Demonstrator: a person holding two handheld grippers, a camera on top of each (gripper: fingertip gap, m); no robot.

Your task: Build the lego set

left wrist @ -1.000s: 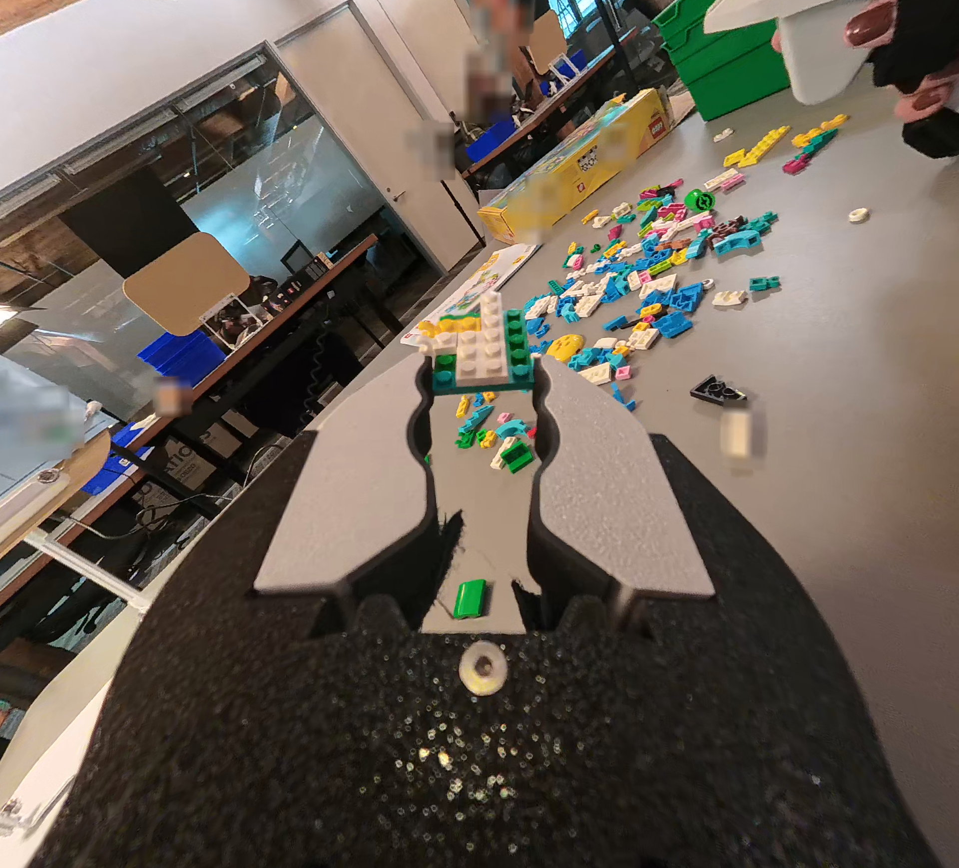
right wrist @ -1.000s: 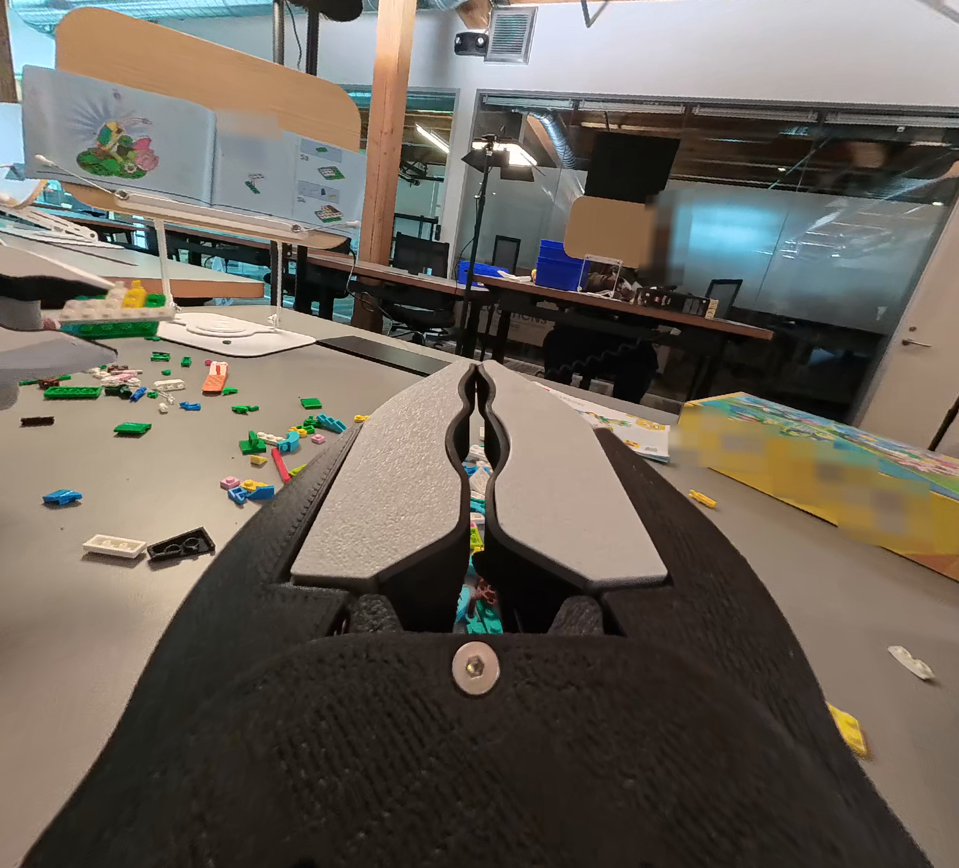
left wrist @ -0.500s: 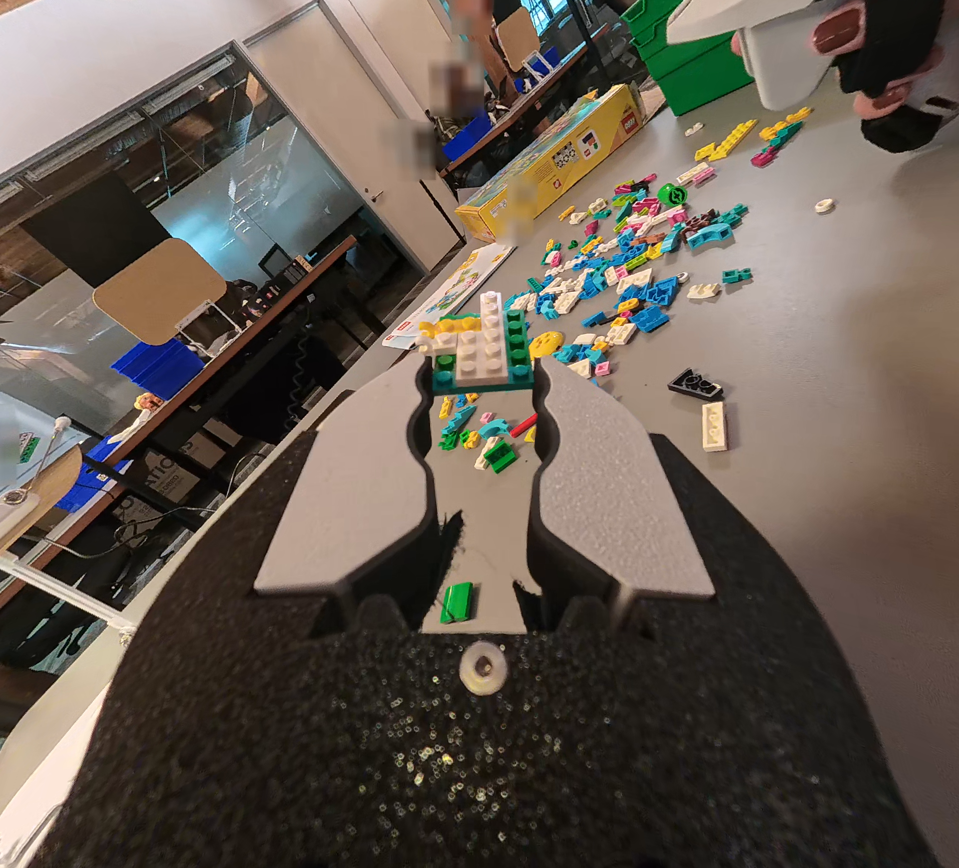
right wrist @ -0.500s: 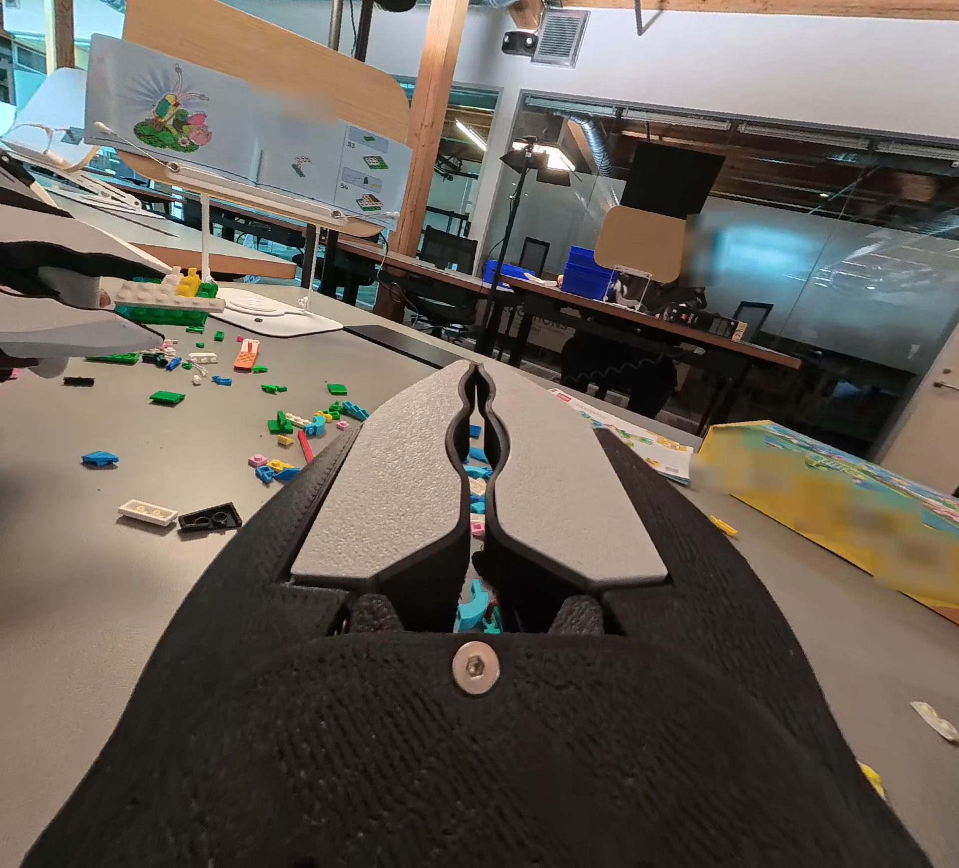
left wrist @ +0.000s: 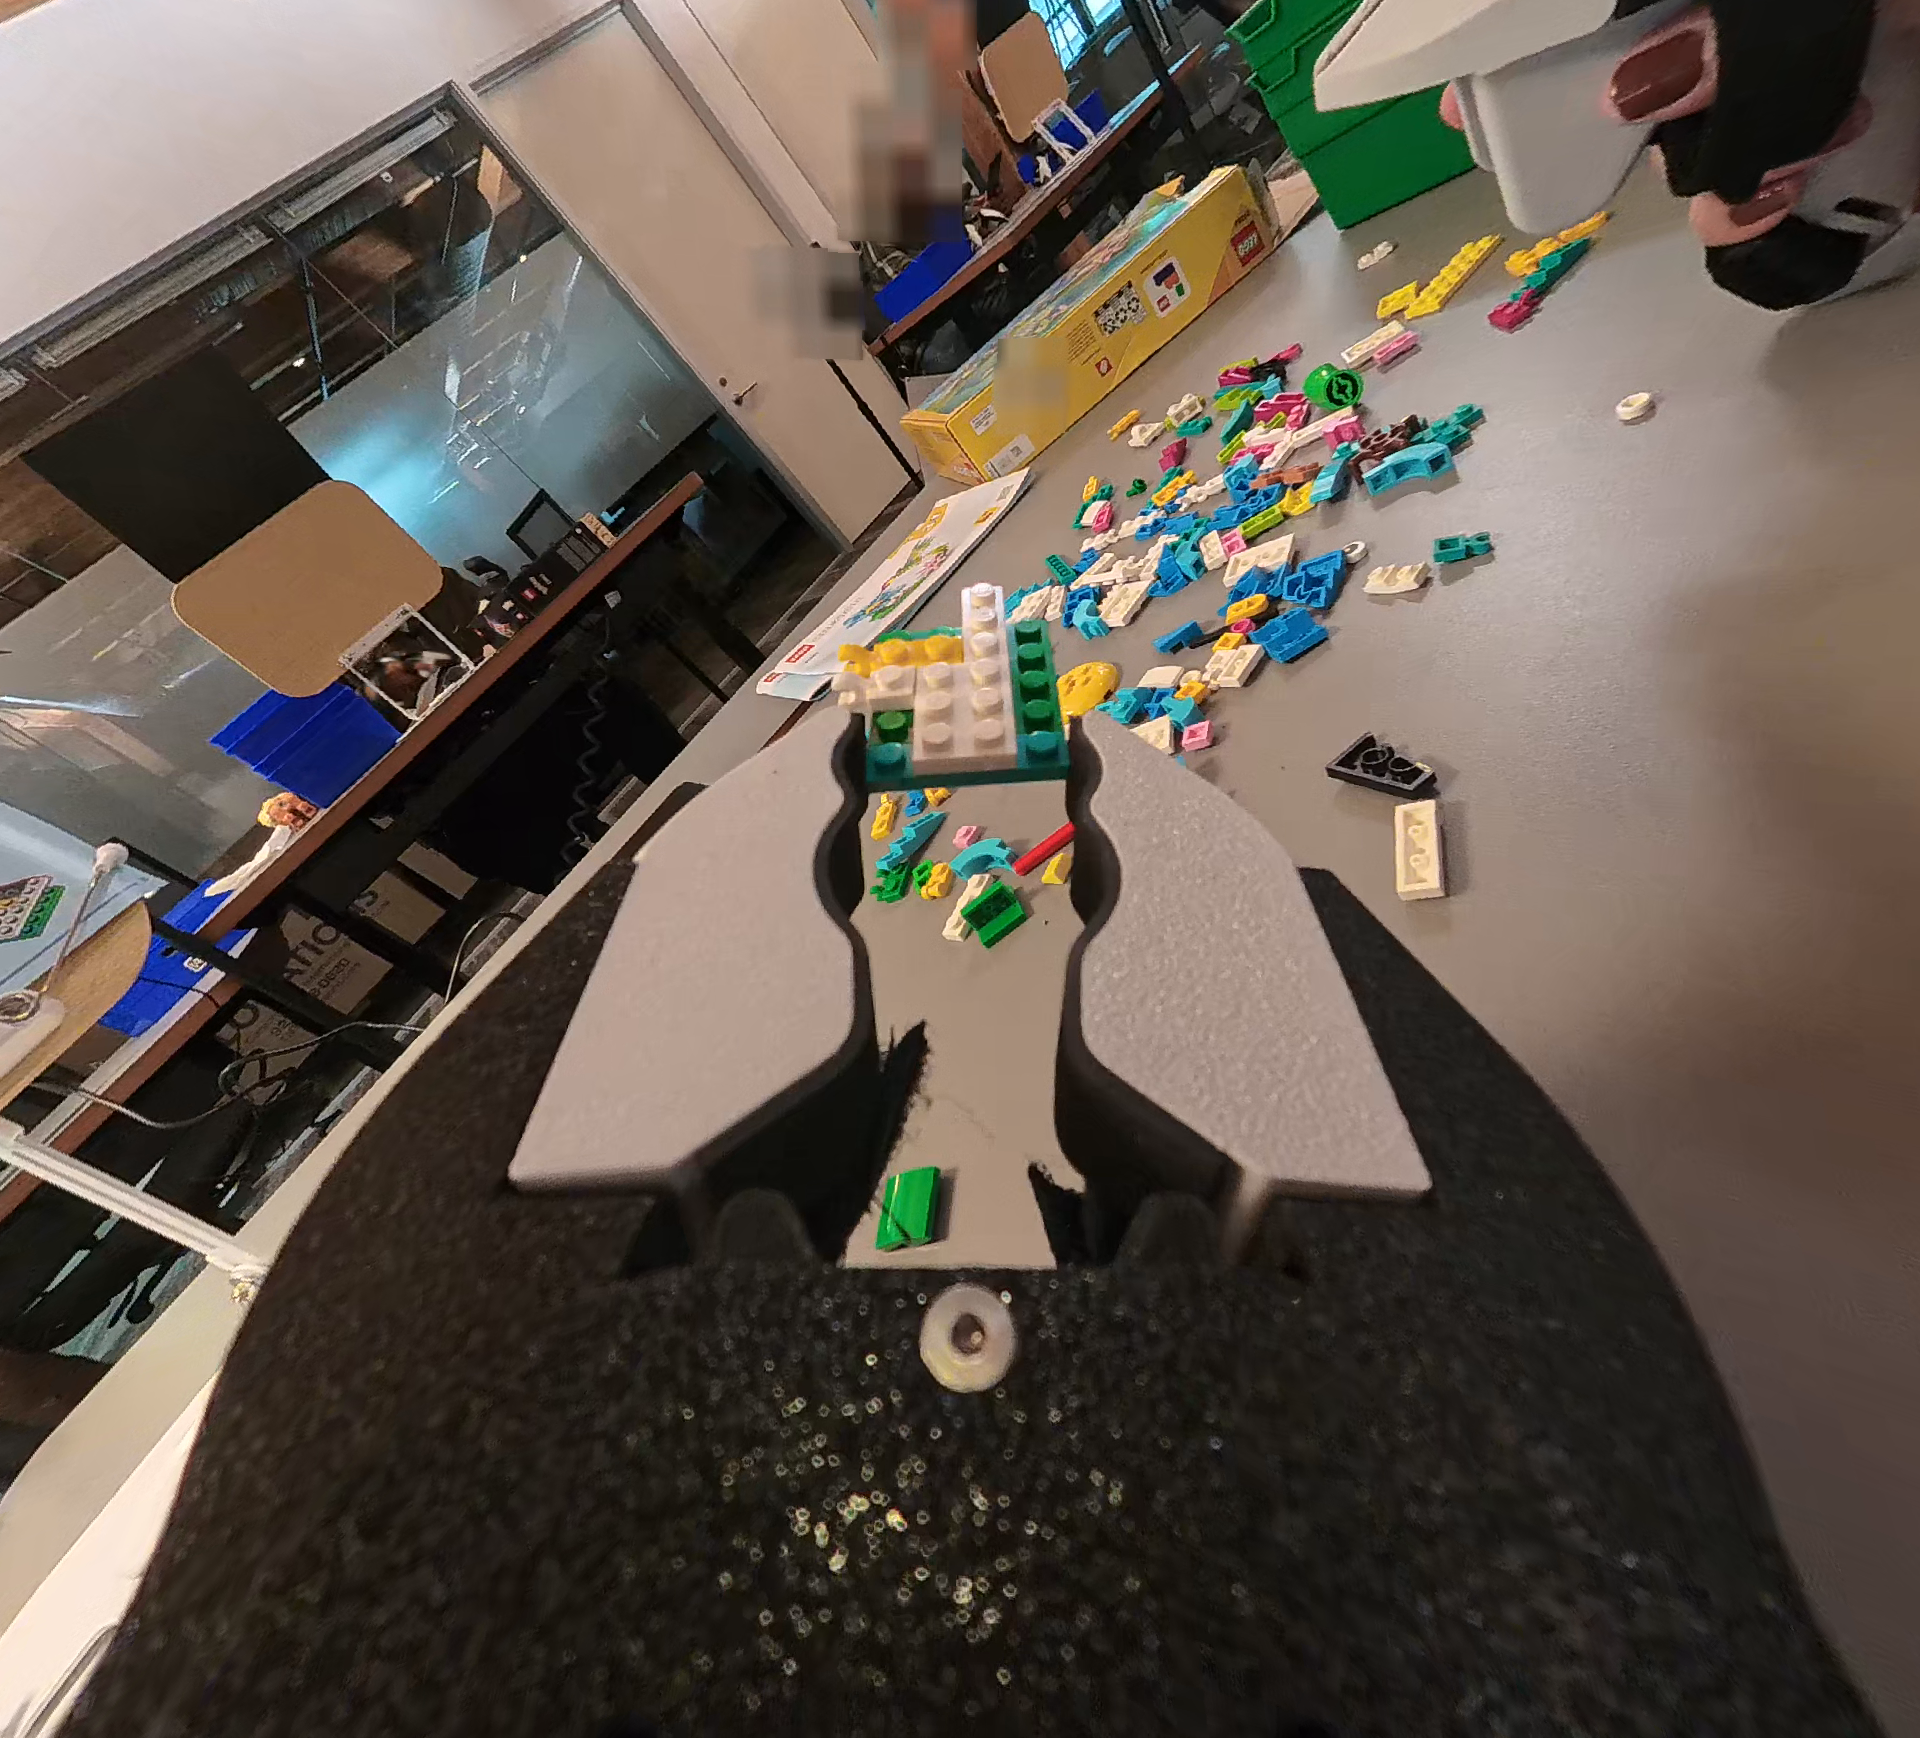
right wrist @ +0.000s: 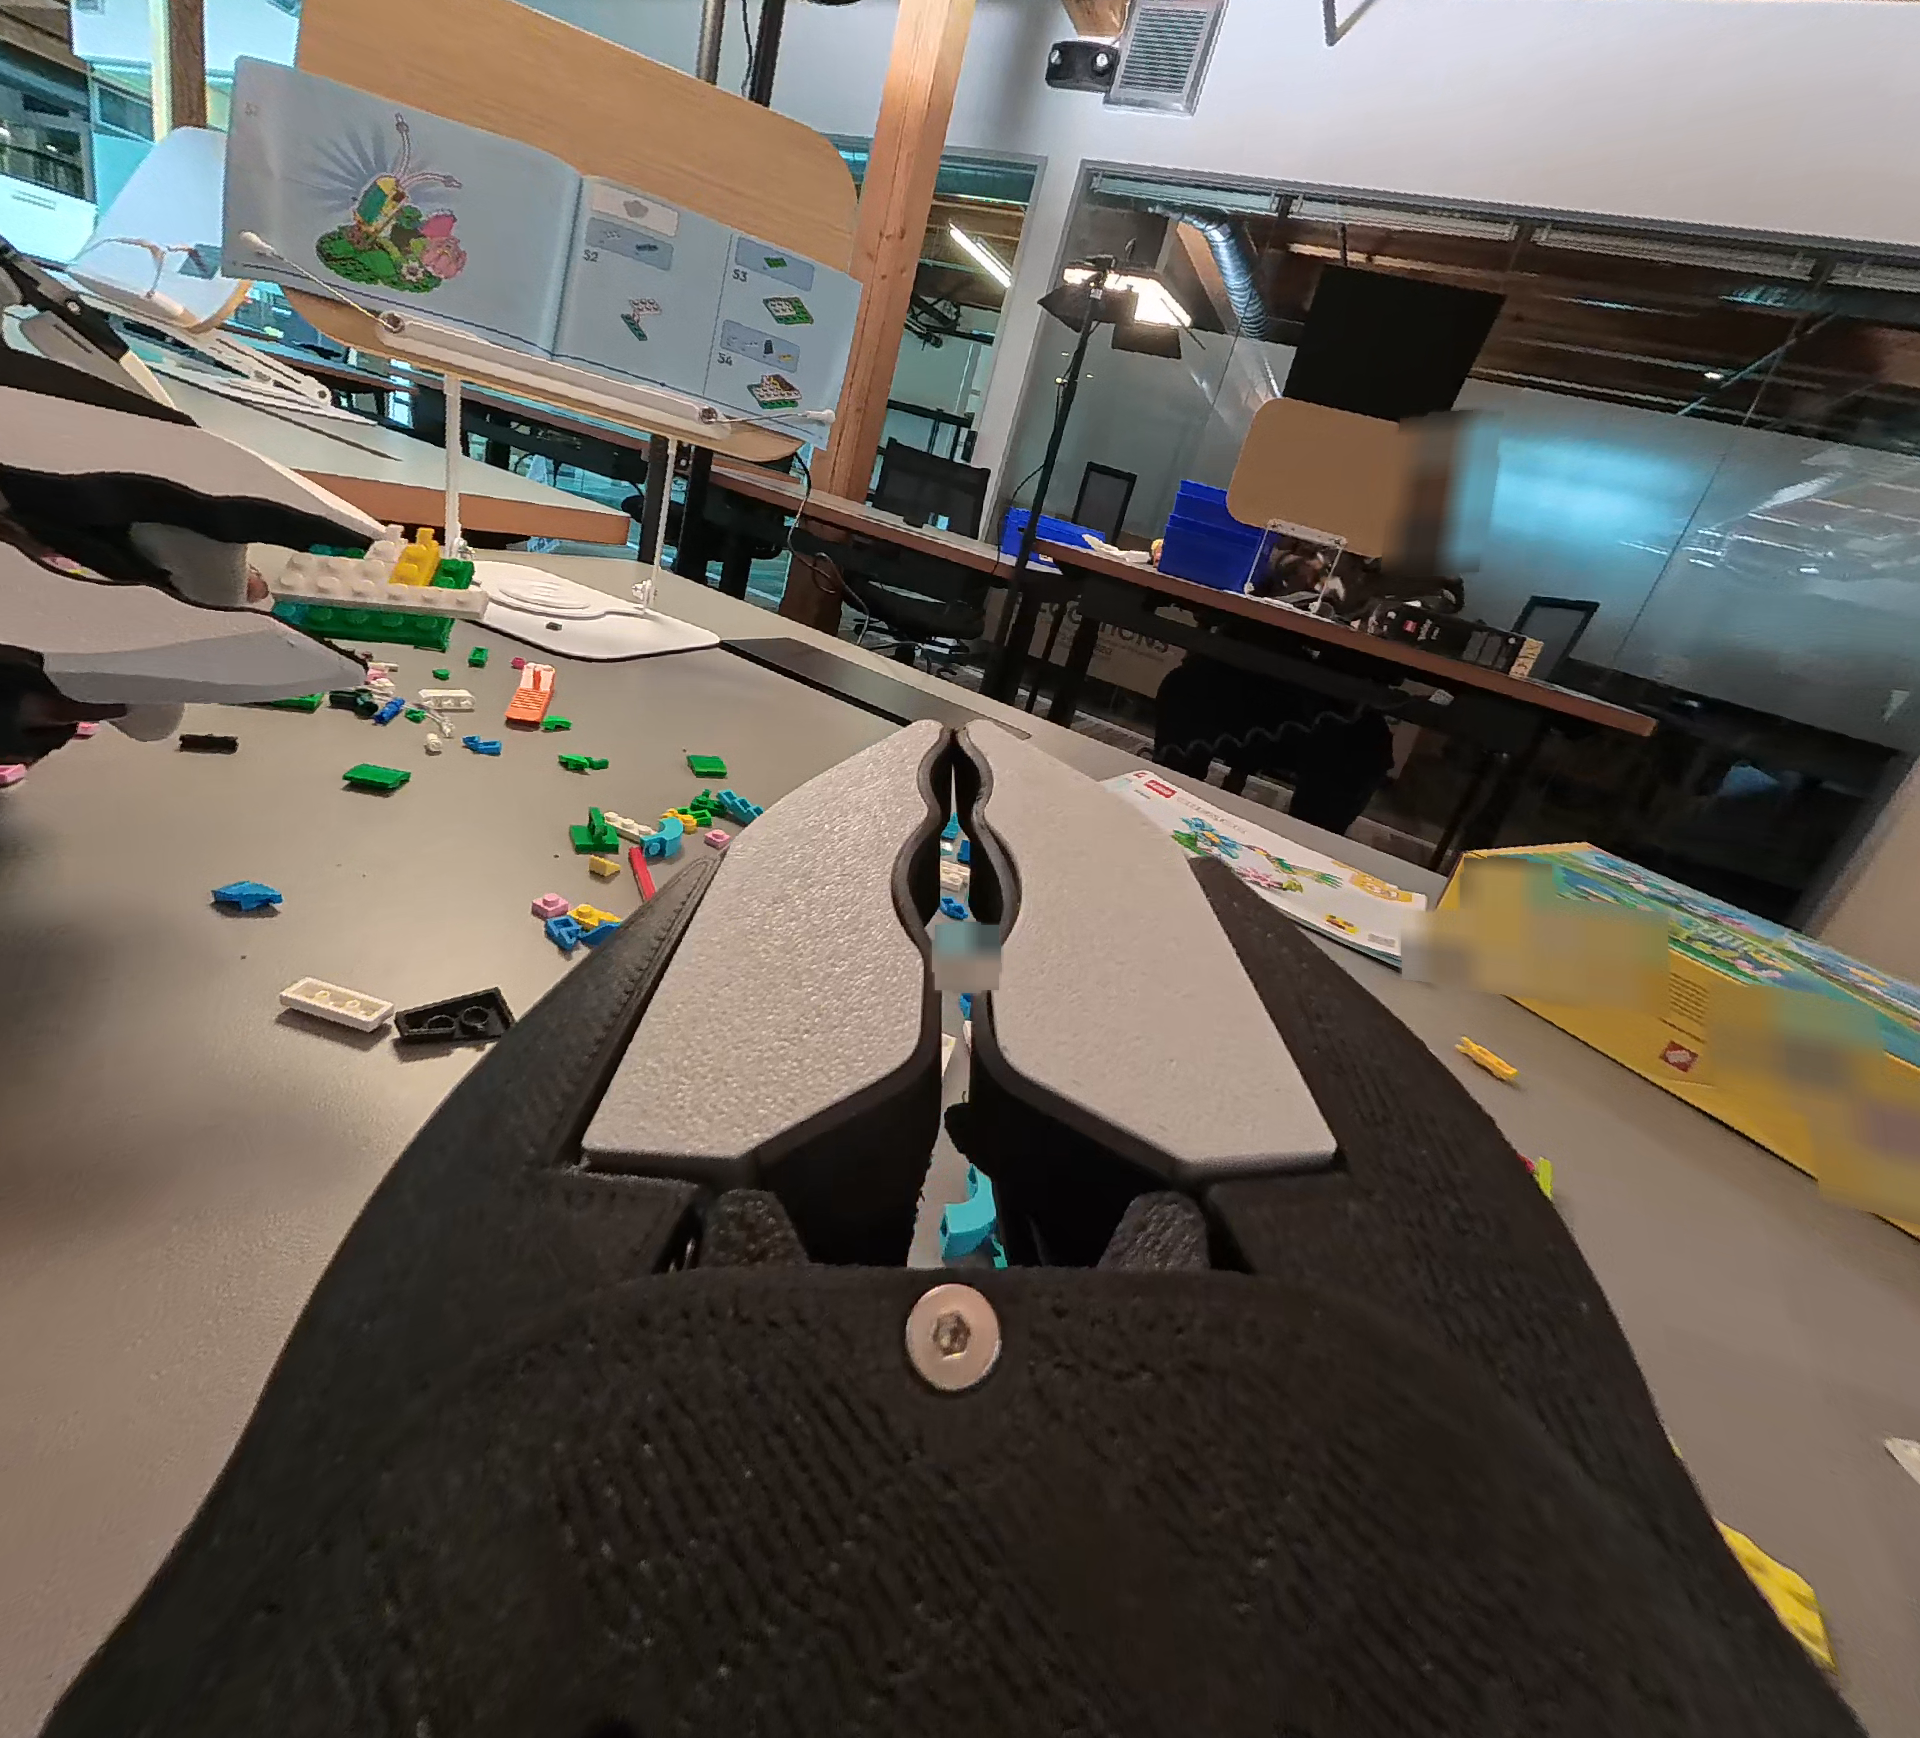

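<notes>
grey worktop (left wrist: 1662, 857) in an open office, strewn with loose bricks (left wrist: 1226, 545). left hand-held gripper (left wrist: 966, 743) clamped on the teal base plate of the small lego build (left wrist: 961, 691), held clear above the worktop; right hand-held gripper (right wrist: 954, 738) pressed together, seemingly empty. light, rigid, slick plastic — best pinched by the plate edges, never the topmost pieces, likely to pop off. yellow box (left wrist: 1091, 338) and open manual (right wrist: 540, 265) printed, wording left unquoted.

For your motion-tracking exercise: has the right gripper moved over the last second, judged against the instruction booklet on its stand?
Yes. The right gripper, shut, has moved toward the instruction booklet, which now looks larger and sits further right in its view.
</notes>
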